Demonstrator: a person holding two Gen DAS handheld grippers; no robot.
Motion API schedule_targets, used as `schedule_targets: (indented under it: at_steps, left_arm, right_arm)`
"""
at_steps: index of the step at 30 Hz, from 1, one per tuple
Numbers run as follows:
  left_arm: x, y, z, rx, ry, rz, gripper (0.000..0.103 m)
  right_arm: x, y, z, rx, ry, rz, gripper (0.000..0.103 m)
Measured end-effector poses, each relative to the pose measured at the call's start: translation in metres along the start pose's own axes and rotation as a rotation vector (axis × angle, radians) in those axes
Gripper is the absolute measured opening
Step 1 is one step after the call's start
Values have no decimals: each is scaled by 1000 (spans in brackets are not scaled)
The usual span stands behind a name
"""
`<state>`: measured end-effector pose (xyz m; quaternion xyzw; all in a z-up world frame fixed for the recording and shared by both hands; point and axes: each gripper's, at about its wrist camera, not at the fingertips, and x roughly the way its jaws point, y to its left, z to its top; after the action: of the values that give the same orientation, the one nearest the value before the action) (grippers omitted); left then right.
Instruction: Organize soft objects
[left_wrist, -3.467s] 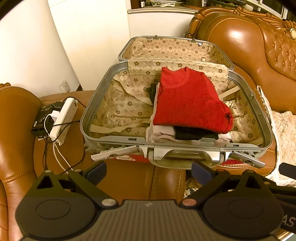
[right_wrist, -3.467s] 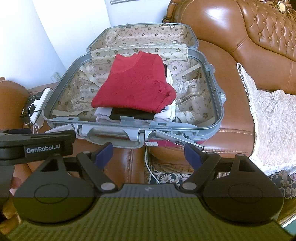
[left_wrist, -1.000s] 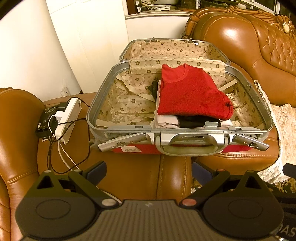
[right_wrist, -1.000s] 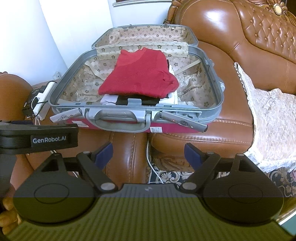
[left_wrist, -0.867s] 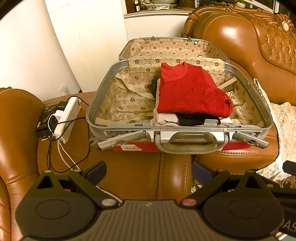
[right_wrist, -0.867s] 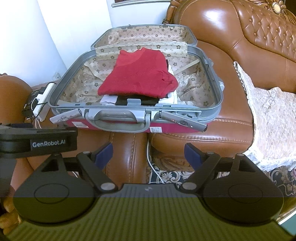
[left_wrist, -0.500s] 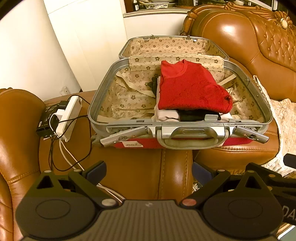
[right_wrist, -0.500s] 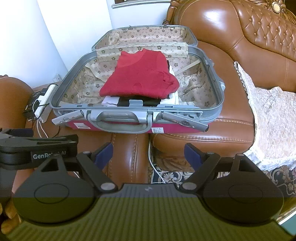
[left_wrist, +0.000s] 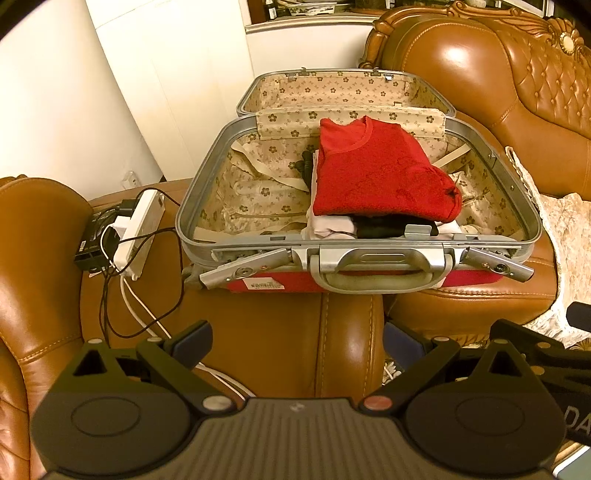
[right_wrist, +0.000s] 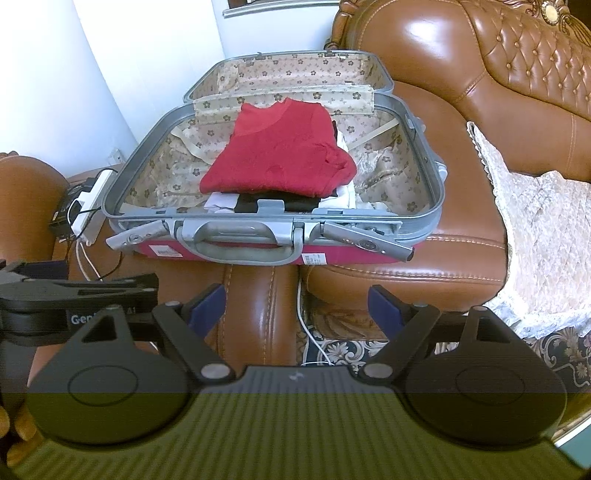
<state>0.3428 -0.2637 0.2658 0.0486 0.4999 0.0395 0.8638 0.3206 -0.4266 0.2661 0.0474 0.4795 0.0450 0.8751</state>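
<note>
The clothes (left_wrist: 380, 181) are stacked in the right half of the open suitcase (left_wrist: 199, 206) on the sofa. Both grippers, left (left_wrist: 297, 341) and right (right_wrist: 297, 301), have been drawn back, wide open and empty; packing appears finished.

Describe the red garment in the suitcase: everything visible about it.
The red garment is a knit-looking top, folded into a rough rectangle, its round neckline toward the raised lid. It lies flat on top of a stack of folded white and black clothes in the right half of the open suitcase. One near corner bunches slightly. Neither tool touches it; both are open and held short of the case.
</note>
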Motion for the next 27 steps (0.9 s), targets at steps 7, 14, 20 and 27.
schedule_targets:
  at_steps: [7,14,20,27]
  left_arm:
    - [1,-3,0,-2,9,6,101]
    - [2,-5,0,3,19,18,101]
    - [1,-6,-1,7,17,31,101]
    - [2,-7,1,4,21,36,101]
  right_arm:
    - [0,0,2,-7,4,1,92]
    - [0,-1,3,-11,3,6,92]
    - [0,-2,4,-12,5,15,92]
    - [0,-3,5,-21,9,19,92]
